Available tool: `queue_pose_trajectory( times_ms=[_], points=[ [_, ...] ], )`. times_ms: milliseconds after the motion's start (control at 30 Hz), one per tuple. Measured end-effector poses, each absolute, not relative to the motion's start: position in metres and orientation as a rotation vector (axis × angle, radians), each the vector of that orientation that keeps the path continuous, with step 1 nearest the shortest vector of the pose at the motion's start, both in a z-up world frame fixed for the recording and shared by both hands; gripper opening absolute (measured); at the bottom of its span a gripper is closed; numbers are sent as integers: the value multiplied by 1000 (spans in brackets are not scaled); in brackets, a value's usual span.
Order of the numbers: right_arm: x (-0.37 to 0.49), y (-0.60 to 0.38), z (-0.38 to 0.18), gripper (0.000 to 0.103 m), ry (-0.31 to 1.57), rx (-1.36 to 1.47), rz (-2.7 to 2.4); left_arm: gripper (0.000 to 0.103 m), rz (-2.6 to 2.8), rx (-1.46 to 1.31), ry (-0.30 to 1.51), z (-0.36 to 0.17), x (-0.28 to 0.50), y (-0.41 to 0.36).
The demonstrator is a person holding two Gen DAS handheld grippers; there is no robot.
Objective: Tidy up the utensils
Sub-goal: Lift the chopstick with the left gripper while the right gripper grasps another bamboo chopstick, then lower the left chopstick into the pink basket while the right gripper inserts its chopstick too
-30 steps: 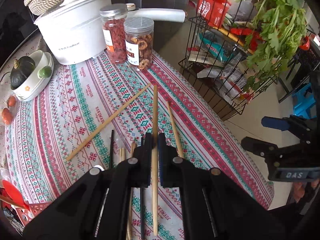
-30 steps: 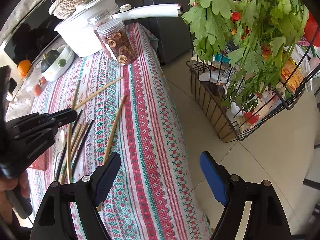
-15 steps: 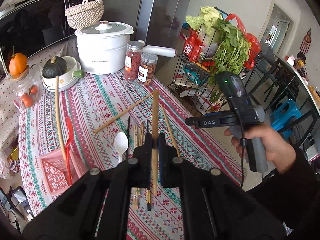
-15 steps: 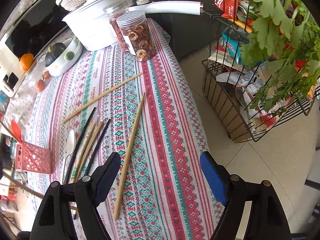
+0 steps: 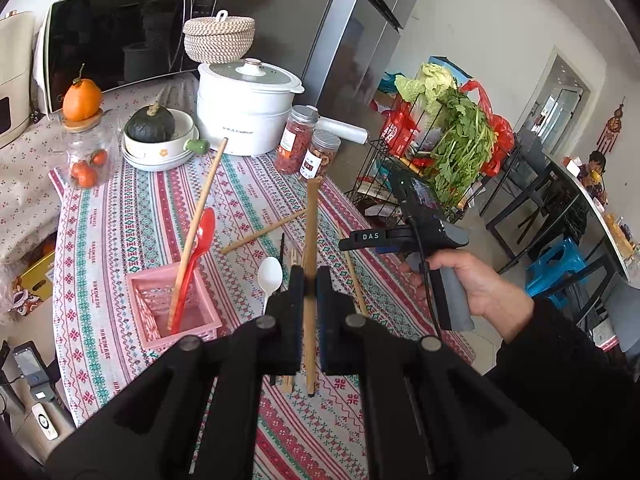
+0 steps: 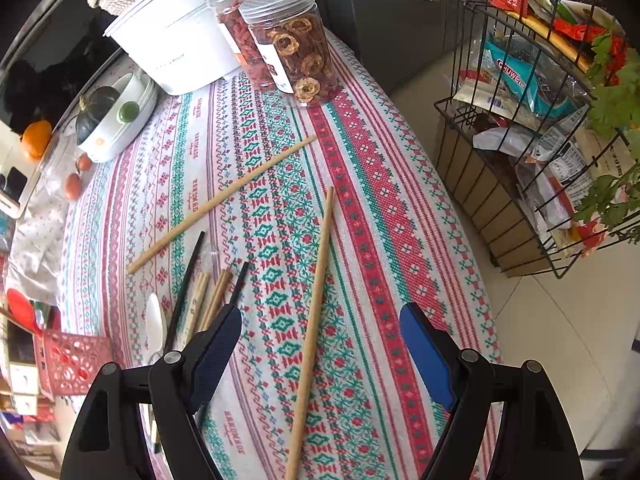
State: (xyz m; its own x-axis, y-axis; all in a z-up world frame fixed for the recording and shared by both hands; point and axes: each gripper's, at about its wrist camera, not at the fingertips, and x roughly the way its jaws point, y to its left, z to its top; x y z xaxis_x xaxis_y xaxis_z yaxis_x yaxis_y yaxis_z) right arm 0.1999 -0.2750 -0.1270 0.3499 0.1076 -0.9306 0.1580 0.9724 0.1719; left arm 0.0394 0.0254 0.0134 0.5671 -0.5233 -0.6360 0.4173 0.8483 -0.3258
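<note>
Lifted clear of the counter [image 5: 120, 216] since before, long chopstick [image 5: 311, 248] clamped in left gripper [image 5: 309, 308]. Now carrying toward pink basket [image 5: 176, 312] near left edge; next needs tip-down drop. Right gripper [image 6: 320, 354] apart, above another chopstick [image 6: 316, 312].
</note>
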Motion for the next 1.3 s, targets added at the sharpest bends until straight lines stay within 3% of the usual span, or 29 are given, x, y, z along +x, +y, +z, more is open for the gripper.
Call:
queue_pose_trajectory(
  times_ms=[100, 167, 300, 400, 433, 467, 667, 1300],
  points=[
    [209, -267, -139, 79, 1243, 223, -29, 7, -551, -148, 807, 9, 40, 28],
    [214, -261, -146, 67, 1249, 151, -54, 7, -549, -144, 813, 7, 41, 28],
    [216, -248, -155, 54, 1227, -11, -88, 7, -547, -143, 820, 5, 43, 27],
    [210, -240, -155, 30, 1227, -9, -61, 7, -546, -137, 828, 3, 45, 25],
    [208, -237, -155, 14, 1233, 1, -41, 7, -541, -142, 830, 2, 46, 25],
    [205, -235, -155, 9, 1239, 12, -19, 7, -537, -148, 831, 2, 47, 25],
    [179, -237, -146, 7, 1224, 126, 43, 7, -482, -133, 773, 6, 34, 25],
    [58, -236, -9, 7, 778, 233, 219, 7, -463, -178, 660, 32, 8, 39]
  ],
)
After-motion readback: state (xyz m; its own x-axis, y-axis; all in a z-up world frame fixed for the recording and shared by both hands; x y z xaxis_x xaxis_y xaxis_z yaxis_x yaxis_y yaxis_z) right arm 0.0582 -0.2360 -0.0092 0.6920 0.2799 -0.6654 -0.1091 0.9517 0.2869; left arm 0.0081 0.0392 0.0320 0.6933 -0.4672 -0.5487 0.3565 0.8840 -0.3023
